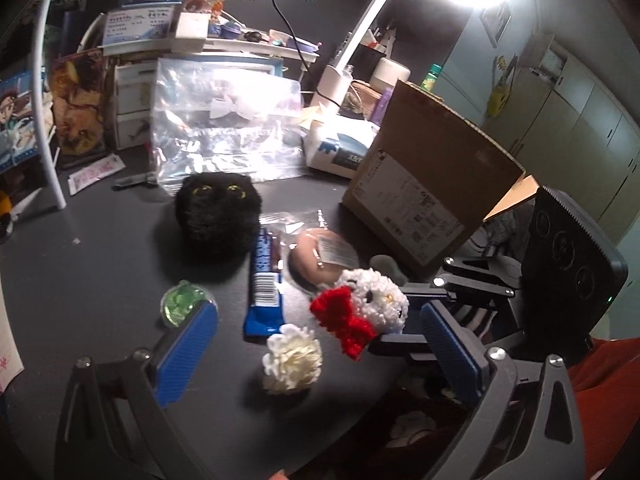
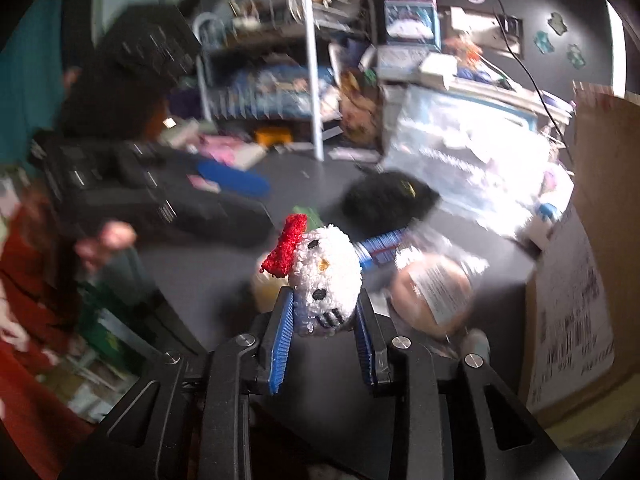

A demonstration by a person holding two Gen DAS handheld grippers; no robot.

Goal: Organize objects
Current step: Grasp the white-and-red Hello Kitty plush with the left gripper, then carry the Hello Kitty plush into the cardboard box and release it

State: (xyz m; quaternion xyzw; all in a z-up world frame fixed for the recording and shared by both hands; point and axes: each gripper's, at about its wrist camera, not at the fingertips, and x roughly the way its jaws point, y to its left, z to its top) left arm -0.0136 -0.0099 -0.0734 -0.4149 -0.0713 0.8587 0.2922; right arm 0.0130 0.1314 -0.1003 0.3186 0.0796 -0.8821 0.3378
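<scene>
My right gripper (image 2: 322, 312) is shut on a white yarn cat head with a red bow (image 2: 322, 280) and holds it above the dark table; it also shows in the left wrist view (image 1: 376, 300). My left gripper (image 1: 316, 340) is open and empty, low over the table, with a white yarn flower (image 1: 292, 360) between its fingers. Ahead lie a blue snack bar (image 1: 264, 280), a black furry plush (image 1: 218, 220), a wrapped round bun (image 1: 324, 260) and a green glass ball (image 1: 180, 304). An open cardboard box (image 1: 424, 184) stands at the right.
A clear plastic bag (image 1: 224, 128) leans behind the plush. A white lamp (image 1: 336, 80), tissue box (image 1: 340, 148), drawers and books crowd the back. A white rack leg (image 1: 52, 168) stands at left. The table edge is near my grippers.
</scene>
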